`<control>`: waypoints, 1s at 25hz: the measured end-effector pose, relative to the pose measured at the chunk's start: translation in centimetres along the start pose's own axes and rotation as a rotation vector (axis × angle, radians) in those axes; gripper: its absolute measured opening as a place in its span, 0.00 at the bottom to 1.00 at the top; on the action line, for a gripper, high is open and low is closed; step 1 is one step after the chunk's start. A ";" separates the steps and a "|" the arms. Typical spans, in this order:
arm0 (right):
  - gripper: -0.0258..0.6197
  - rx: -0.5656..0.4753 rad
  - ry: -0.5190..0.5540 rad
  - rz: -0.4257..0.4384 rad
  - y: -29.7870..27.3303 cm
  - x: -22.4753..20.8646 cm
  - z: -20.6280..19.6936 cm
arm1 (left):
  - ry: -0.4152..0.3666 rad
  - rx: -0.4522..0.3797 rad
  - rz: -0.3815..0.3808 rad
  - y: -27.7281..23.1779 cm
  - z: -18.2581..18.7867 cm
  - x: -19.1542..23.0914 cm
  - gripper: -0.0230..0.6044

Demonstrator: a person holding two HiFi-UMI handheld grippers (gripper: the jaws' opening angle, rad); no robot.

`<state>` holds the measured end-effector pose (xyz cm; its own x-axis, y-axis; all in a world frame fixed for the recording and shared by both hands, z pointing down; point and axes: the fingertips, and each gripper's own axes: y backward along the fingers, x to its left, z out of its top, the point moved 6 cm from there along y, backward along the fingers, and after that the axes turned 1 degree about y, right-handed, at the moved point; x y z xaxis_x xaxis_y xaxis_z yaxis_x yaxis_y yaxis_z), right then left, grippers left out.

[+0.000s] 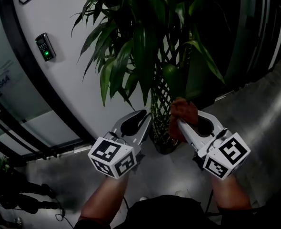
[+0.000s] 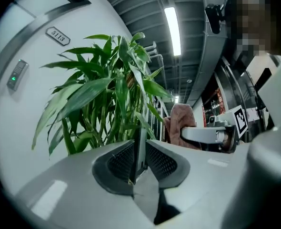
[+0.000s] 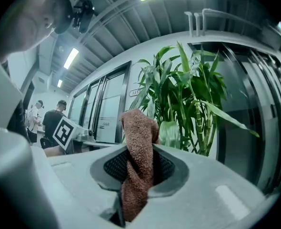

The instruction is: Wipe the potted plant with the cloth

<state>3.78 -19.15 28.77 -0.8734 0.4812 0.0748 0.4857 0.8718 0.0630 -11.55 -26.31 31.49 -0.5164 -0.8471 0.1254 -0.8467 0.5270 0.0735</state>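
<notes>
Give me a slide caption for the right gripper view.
Right claw clamps a brown terry cloth, facing the green leafy potted plant.

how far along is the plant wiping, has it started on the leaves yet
Done: the cloth is picked up, clamped in the right gripper. In hand: it is held close beside the woven stems of the potted plant, not clearly touching any leaves; the left gripper sits open by the stems, holding nothing. Left: wiping the leaves; nothing shows which, if any, are already clean.
</notes>
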 end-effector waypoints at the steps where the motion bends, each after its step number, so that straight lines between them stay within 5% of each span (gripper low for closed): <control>1: 0.15 -0.004 0.001 0.012 0.0 -0.5 0.0 | 0.010 0.007 0.008 -0.4 -0.4 -0.2 0.18; 22: 0.15 -0.095 0.050 0.120 2.4 -8.8 2.3 | 0.106 -0.006 0.084 -9.2 -2.7 -4.5 0.26; 25: 0.15 -0.099 0.047 0.147 1.7 -9.2 2.3 | 0.090 -0.010 0.113 -9.7 -3.0 -4.5 0.09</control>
<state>12.56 -21.92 25.89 -0.7911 0.5962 0.1369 0.6114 0.7778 0.1455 -0.65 -27.44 33.19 -0.5945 -0.7730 0.2213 -0.7822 0.6197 0.0633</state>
